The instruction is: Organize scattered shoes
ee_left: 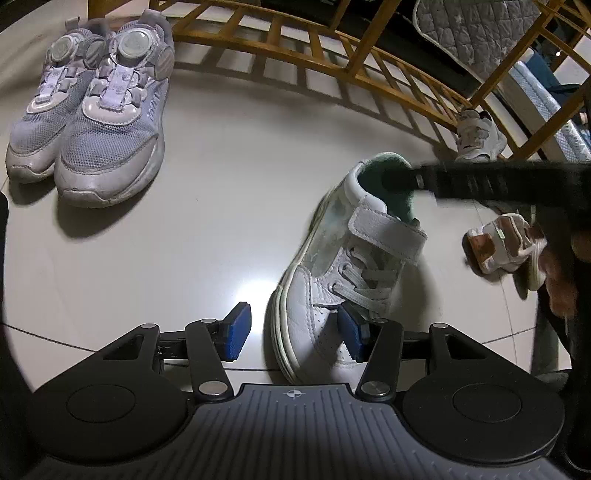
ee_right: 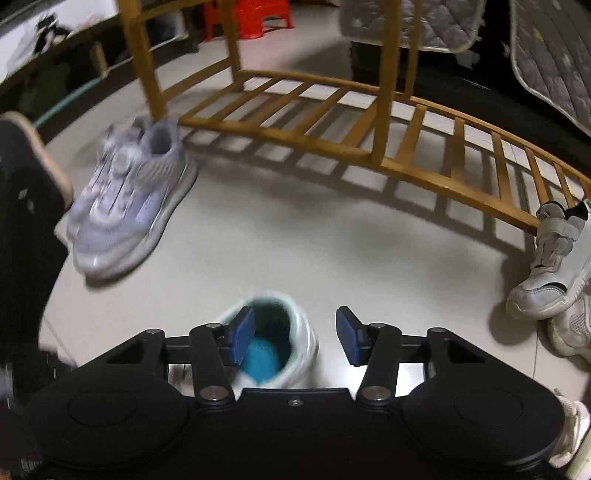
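Floor (ee_left: pixel 221 229) pale, glossy tile, shoes scattered across it.

White sneaker (ee_left: pixel 347 273), velcro strap + laces, green lining, sits on floor right of centre in left wrist view, toe toward camera. Left gripper (ee_left: pixel 293 332) low over its toe: jaws partway apart, right blue pad touching or just beside toe leather, left pad over bare floor. Nothing clamped; pads not pressing from both sides.

Right gripper (ee_right: pixel 293 334) at heel end of same sneaker (ee_right: pixel 273 343). Jaws partway apart. Left pad sits inside the collar opening against the green lining, right pad outside and clear of the shoe w/ floor showing between. Not gripping. In left wrist view, a dark finger of the right gripper reaches across from the right into the heel opening. Right wrist view blurred around the shoe.

Lilac sneaker pair (ee_left: pixel 92 122), dial closures, set side by side, toes toward camera, far left, well apart from white sneaker. Same pair (ee_right: pixel 129 206) seen far left in right wrist view, near corner of rack.

Wooden slatted rack (ee_left: pixel 332 59) runs along the back; bottom rail near floor.

Grey-white strap shoe (ee_right: pixel 554 258) lies against rack's right end, tilted. Small tan/white shoe (ee_left: pixel 506 243) right of white sneaker, partly hidden by the right gripper's arm.

Red plastic stool (ee_right: pixel 251 18) beyond rack. Quilted grey fabric (ee_left: pixel 480 33) hangs upper right.
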A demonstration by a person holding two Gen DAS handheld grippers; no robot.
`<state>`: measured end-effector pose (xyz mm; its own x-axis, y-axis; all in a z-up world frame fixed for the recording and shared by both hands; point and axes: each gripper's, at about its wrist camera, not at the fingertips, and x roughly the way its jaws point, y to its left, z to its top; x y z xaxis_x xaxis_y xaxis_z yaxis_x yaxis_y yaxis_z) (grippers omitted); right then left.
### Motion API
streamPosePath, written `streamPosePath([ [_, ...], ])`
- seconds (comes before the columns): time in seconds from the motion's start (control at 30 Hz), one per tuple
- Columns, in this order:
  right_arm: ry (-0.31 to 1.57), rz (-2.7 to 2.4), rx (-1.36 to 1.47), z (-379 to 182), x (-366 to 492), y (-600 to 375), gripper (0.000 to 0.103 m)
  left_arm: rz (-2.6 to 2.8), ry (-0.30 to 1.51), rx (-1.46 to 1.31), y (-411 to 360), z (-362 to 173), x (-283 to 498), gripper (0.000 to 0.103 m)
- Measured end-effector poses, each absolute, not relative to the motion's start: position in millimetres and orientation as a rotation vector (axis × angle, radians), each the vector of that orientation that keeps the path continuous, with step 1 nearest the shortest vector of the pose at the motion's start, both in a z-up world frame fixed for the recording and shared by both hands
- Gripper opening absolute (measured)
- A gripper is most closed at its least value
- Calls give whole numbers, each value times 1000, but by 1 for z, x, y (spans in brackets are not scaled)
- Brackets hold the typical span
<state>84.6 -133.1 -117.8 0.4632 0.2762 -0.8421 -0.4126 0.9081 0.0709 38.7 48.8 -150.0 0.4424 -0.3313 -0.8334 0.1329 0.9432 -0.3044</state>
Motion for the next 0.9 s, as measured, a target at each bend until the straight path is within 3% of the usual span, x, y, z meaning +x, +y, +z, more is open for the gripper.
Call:
streamPosePath([
  [0.57,1082,353,-139,-115,54,-145,53,-274,1057,-185,47,-149,39,53],
  [0.9,963,308,-76,-102,58,-151,58,-274,1062,-193,45,-150,36,50],
])
